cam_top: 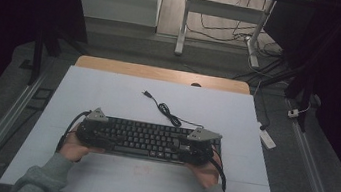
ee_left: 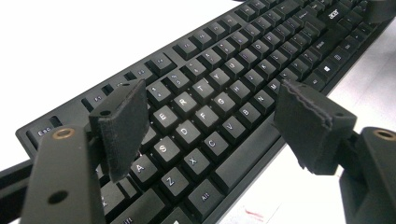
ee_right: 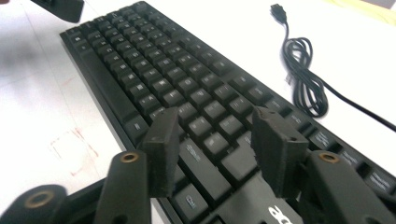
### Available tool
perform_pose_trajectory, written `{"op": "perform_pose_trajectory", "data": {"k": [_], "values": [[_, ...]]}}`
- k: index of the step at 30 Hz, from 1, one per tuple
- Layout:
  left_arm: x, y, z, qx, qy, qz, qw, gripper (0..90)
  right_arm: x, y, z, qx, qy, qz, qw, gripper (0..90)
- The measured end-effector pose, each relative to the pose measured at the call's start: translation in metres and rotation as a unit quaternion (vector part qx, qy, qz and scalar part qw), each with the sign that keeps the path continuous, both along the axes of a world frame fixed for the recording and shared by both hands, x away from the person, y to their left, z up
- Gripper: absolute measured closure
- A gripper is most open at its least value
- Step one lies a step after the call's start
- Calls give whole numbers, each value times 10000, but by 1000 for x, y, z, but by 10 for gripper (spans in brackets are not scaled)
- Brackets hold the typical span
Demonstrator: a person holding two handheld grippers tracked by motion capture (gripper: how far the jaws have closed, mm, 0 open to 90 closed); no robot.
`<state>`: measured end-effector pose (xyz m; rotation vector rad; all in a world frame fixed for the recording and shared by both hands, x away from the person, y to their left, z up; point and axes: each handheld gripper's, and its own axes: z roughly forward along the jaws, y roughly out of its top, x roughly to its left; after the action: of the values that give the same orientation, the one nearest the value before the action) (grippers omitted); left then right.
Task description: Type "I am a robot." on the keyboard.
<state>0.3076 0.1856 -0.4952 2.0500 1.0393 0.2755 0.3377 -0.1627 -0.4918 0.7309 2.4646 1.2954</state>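
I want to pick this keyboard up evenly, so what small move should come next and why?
Probably lower both tools until the jaws straddle the keyboard edges. The left tool and right tool each hover open above an end, gripping nothing yet.

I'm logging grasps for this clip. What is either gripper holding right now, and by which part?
Nothing: the left gripper and right gripper both stand open above the keyboard, one over each end.

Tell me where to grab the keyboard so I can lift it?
Grip the keyboard at its two short ends, one tool from each side. It lies flat and long, so holding both ends keeps it level. The thin front edge also fits between open jaws.
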Motion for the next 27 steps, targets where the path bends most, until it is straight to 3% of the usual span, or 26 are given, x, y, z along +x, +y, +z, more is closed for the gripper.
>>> {"op": "perform_pose_trajectory", "data": {"k": [11,27], "values": [[1,0,-1,-10,53,-26,10000,219,11,29,2,-55,133,262,9996,894],[1,0,-2,9,96,-65,9999,197,31,68,-12,-264,297,240,9989,896]]}}
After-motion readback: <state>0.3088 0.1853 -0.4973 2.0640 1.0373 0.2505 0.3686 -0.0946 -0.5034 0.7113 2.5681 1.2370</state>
